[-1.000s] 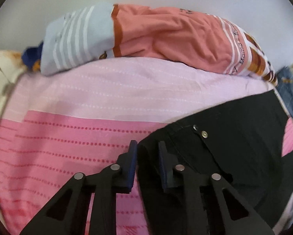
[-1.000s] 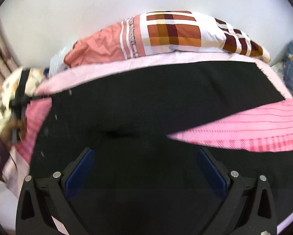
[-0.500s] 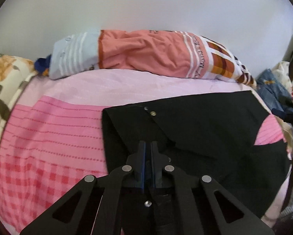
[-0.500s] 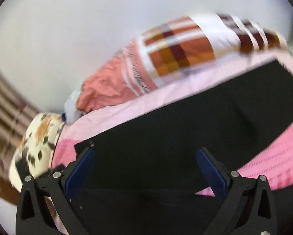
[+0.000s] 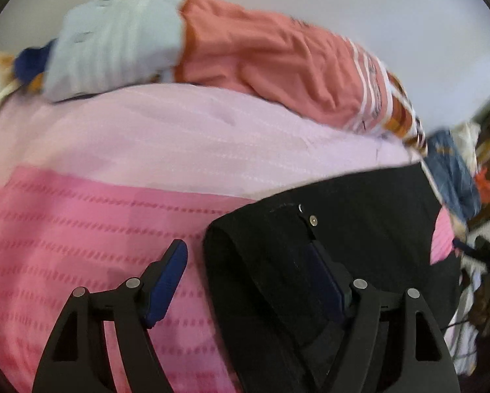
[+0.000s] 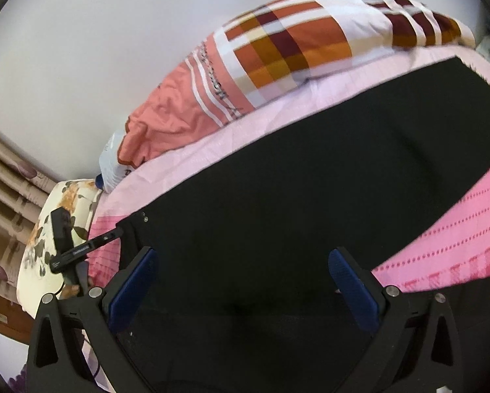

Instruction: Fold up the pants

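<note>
Black pants [image 5: 359, 229] lie on the pink bedspread [image 5: 81, 229], the waist with its two metal studs [image 5: 313, 220] folded over at the left. My left gripper [image 5: 245, 271] hovers low over the waist corner with its jaws opening. That corner lies between the fingers, and the pads do not press it. In the right wrist view the pants [image 6: 294, 213] spread wide across the bed, one leg running to the far right. My right gripper [image 6: 243, 285] stands wide open above them, holding nothing. My left gripper [image 6: 117, 232] shows there at the waist corner.
A rolled quilt [image 5: 261, 59] in peach, pale blue and checks lies along the white wall at the bed's far side. A floral pillow [image 6: 48, 229] and a curtain [image 6: 2, 196] are at the left. Loose clothes [image 5: 454, 170] pile beyond the bed's right edge.
My left gripper, shut on the waist fabric half a second ago, has dropped toward the bed and opened, letting the fabric go. My right gripper has swung and rolled, still open.
</note>
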Demonstrator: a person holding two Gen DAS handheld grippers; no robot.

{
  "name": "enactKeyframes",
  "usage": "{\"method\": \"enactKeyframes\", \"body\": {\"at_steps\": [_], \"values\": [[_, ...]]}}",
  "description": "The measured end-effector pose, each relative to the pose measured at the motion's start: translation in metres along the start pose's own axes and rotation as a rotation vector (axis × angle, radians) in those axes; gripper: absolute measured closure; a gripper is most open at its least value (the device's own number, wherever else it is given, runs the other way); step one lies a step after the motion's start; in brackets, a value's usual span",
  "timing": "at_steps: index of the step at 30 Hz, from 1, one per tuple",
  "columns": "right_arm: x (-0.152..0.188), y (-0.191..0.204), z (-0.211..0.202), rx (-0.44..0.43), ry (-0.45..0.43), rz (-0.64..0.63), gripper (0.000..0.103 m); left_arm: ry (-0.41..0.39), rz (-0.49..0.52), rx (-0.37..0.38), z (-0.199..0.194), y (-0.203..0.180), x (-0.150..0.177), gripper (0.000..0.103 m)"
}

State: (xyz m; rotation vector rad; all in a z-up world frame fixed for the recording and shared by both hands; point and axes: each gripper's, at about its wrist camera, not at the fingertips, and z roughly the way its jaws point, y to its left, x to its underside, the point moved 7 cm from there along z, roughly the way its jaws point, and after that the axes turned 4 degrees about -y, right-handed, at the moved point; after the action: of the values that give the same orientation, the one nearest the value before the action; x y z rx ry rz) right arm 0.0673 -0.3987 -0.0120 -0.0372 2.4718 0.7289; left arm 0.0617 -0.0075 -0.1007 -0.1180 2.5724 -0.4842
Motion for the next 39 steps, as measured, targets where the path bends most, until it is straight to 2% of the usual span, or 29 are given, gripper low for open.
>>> {"method": "enactKeyframes", "body": {"at_steps": [1,2,3,4,5,6,7,12,17,20,23,24,25,26,27,33,36,39], "values": [[0.001,-0.001,0.001,0.003,0.005,0.004,0.0,0.047,0.014,-0.021,0.011,0.0,0.001,0.029],[0.001,-0.002,0.001,0.003,0.005,0.005,0.0,0.017,0.041,-0.053,0.01,-0.004,-0.002,0.032],[0.0,-0.001,0.001,0.002,0.001,0.003,0.0,0.023,0.034,-0.057,0.011,-0.007,-0.002,0.055],[-0.001,0.0,0.001,0.003,-0.003,0.0,0.0,0.031,0.027,-0.073,0.012,-0.011,-0.001,0.063],[-0.003,0.001,0.001,0.004,-0.007,-0.006,0.0,-0.001,0.05,-0.118,0.006,-0.018,-0.001,0.08],[-0.005,0.002,0.002,0.003,-0.008,-0.008,0.0,-0.034,0.078,-0.156,-0.002,-0.024,0.001,0.086],[-0.007,0.003,0.003,-0.006,-0.01,-0.007,0.0,-0.059,0.097,-0.172,-0.011,-0.032,0.004,0.087],[-0.025,0.007,0.014,-0.099,0.008,0.035,0.0,-0.184,0.124,-0.126,-0.066,-0.08,0.021,0.089],[-0.054,0.0,0.038,-0.277,0.067,0.207,0.0,-0.256,0.081,-0.061,-0.107,-0.121,0.06,0.089],[-0.067,-0.007,0.06,-0.277,0.11,0.237,0.0,-0.265,0.075,-0.057,-0.12,-0.137,0.087,0.089],[-0.071,-0.025,0.082,-0.253,0.157,0.329,0.002,-0.261,0.015,-0.03,-0.123,-0.14,0.102,0.089],[-0.071,-0.031,0.087,-0.244,0.166,0.352,0.006,-0.263,-0.001,-0.018,-0.123,-0.14,0.105,0.089],[-0.07,-0.036,0.091,-0.241,0.171,0.366,0.029,-0.259,-0.016,-0.013,-0.123,-0.14,0.107,0.089],[-0.068,-0.04,0.093,-0.227,0.177,0.366,0.072,-0.252,-0.028,-0.011,-0.121,-0.14,0.108,0.089],[-0.064,-0.045,0.093,-0.188,0.181,0.358,0.092,-0.257,-0.031,-0.002,-0.122,-0.141,0.11,0.089],[-0.033,-0.056,0.054,-0.219,0.107,0.303,0.096,-0.239,-0.039,-0.017,-0.132,-0.142,0.121,0.088],[0.001,-0.058,0.012,-0.241,0.076,0.285,0.096,-0.218,-0.059,-0.022,-0.141,-0.14,0.132,0.088],[0.045,-0.063,-0.015,-0.248,0.091,0.3,0.096,-0.194,-0.077,-0.037,-0.154,-0.14,0.15,0.087]]}}
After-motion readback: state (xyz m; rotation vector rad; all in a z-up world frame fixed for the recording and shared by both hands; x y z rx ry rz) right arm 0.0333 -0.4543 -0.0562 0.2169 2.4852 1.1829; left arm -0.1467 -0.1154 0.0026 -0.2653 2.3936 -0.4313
